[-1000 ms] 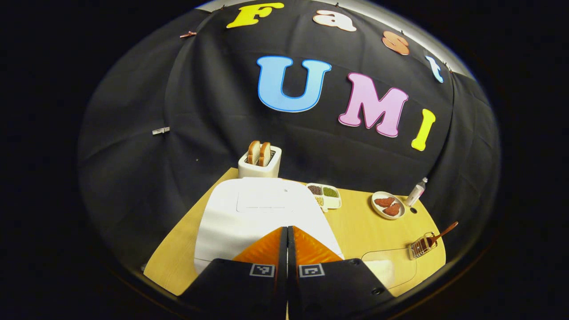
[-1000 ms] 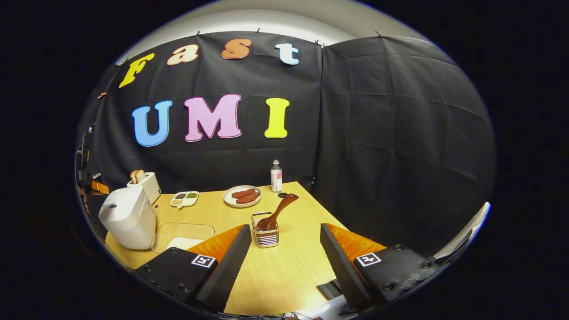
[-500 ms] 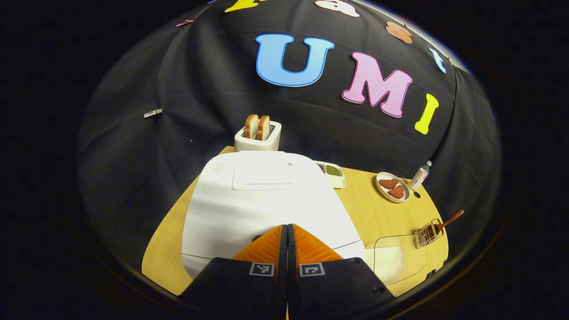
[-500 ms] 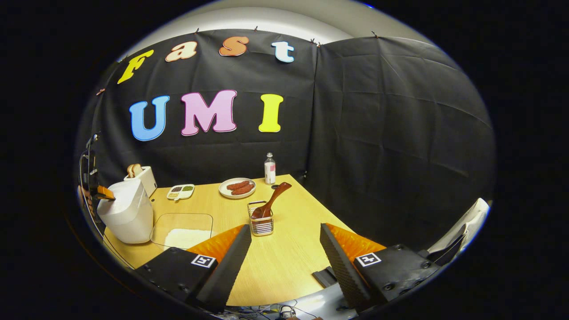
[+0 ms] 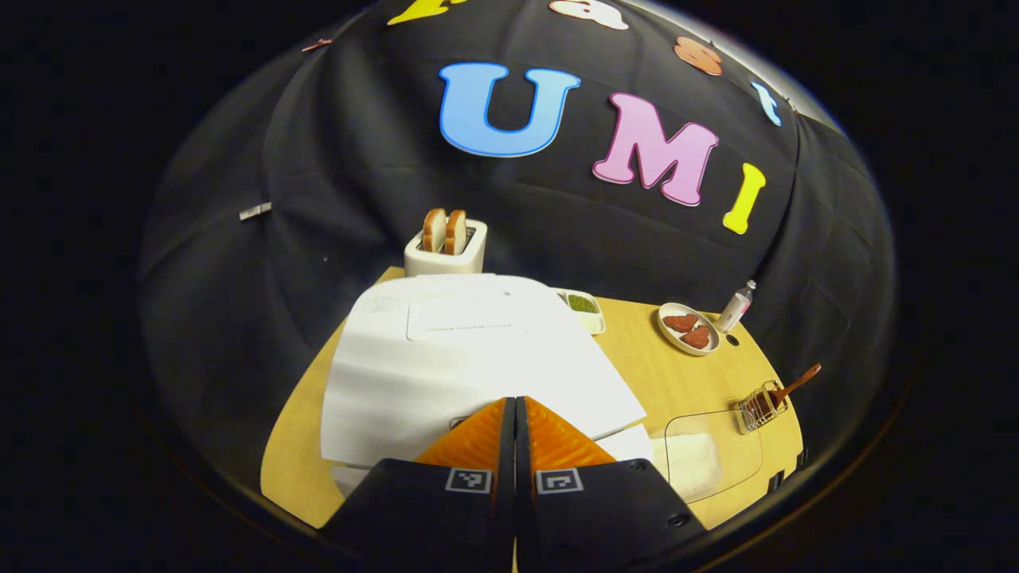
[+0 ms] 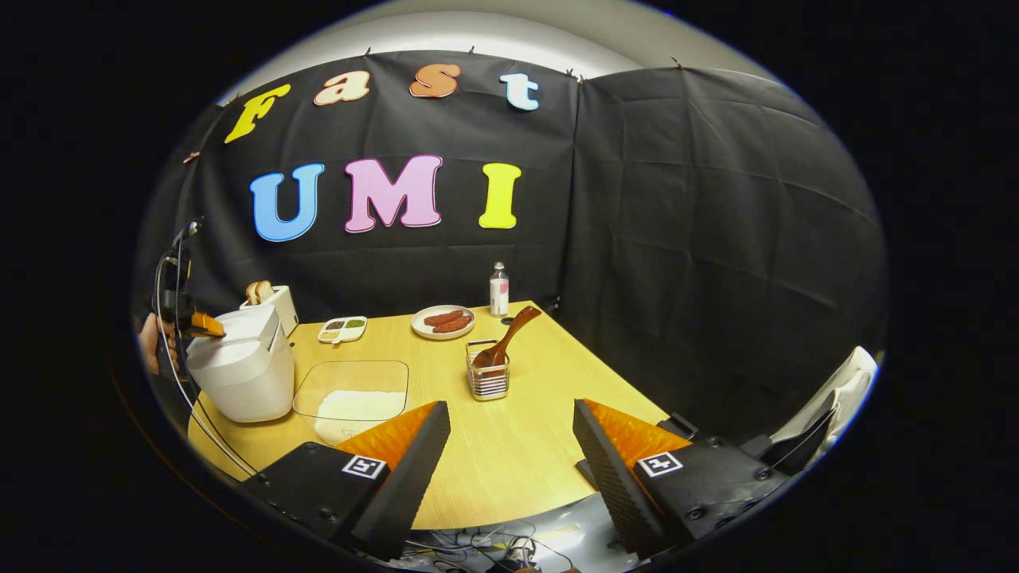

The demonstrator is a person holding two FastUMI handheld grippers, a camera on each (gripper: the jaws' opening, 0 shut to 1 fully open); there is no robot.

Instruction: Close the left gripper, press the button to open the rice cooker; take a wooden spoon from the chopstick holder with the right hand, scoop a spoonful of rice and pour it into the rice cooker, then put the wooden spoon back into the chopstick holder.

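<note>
Cooker [image 5: 478,358] white, lid ajar | left tongs [image 5: 514,406] clenched | right tongs [image 6: 509,446] released

left gripper [image 5: 515,402]: fingers pressed together, no gap, tips pointing forward and down, low in the left gripper view | right gripper [image 6: 509,410]: fingers spread wide apart, nothing between them, held level and forward | hand [image 6: 149,344]: holds the left gripper at the far left edge of the right gripper view
</note>
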